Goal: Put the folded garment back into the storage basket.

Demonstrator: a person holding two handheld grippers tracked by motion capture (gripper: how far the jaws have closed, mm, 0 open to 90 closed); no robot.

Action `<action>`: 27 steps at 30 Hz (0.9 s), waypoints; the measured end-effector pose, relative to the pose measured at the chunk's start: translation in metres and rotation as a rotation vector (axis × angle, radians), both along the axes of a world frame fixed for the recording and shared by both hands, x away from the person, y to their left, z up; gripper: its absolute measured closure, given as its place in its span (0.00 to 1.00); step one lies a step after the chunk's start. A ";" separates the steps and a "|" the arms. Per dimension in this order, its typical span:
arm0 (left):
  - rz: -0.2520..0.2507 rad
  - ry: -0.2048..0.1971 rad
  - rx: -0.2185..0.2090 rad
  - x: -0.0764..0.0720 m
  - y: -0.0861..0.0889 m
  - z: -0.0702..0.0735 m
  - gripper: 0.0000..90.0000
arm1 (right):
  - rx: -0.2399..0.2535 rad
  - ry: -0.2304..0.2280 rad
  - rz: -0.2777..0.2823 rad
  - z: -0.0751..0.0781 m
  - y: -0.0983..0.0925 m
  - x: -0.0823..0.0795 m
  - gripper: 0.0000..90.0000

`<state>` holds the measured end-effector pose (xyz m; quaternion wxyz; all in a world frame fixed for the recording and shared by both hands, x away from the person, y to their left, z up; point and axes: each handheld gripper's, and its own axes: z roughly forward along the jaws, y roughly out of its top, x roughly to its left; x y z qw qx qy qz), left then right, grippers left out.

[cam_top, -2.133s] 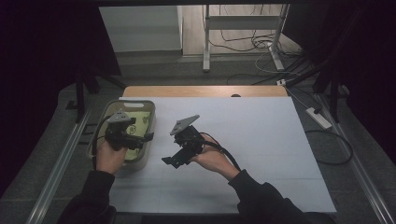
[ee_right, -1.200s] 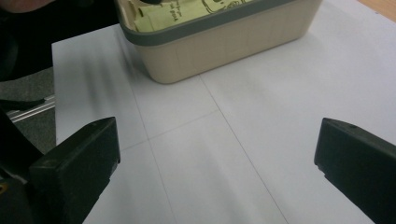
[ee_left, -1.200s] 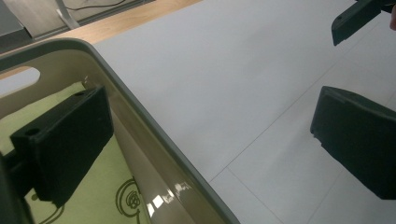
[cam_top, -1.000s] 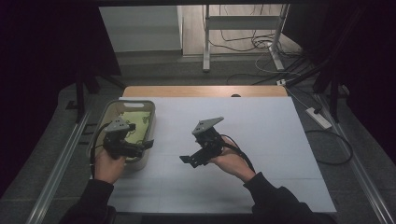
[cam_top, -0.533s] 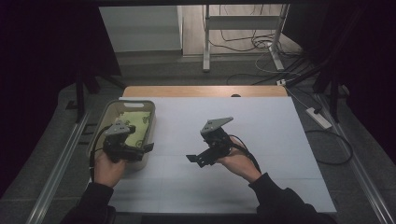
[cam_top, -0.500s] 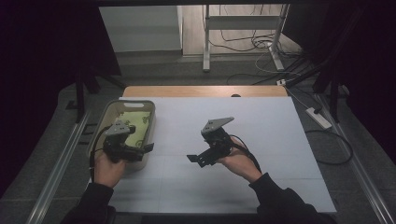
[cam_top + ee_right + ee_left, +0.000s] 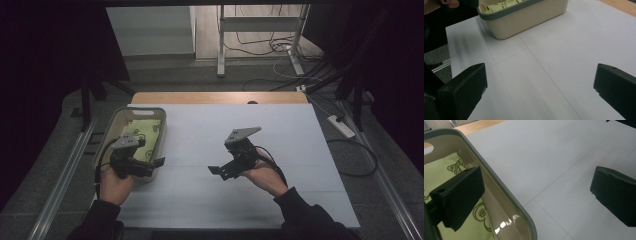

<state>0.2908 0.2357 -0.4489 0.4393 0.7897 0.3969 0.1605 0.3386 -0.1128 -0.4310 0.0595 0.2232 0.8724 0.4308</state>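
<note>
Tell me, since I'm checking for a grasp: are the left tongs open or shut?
Open. In the left gripper view the jaws stand wide apart, one inside the bin over its green liner, one outside over the table; nothing gripped.

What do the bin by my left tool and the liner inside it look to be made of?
The bin looks like moulded plastic: beige walls with a grey rim, and a glossy inside wall showing highlights. The green liner with dark line drawings looks matte, probably cloth or paper; I cannot tell which.

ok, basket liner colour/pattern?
Light green liner with dark doodle line drawings, inside the beige basket. Best in left gripper view.
</note>
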 end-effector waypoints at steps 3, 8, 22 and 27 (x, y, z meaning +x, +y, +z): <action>-0.001 -0.003 0.011 -0.003 0.000 0.000 0.00 | 0.004 -0.002 -0.009 0.001 -0.005 -0.001 0.00; -0.002 -0.012 0.018 -0.007 0.000 -0.001 0.00 | -0.001 -0.005 -0.014 0.001 -0.012 -0.004 0.00; 0.005 -0.031 0.055 -0.017 0.000 -0.001 0.00 | -0.002 0.012 -0.037 -0.004 -0.030 -0.010 0.00; 0.010 -0.032 0.056 -0.020 0.001 0.000 0.00 | 0.005 0.012 -0.043 -0.004 -0.035 -0.014 0.00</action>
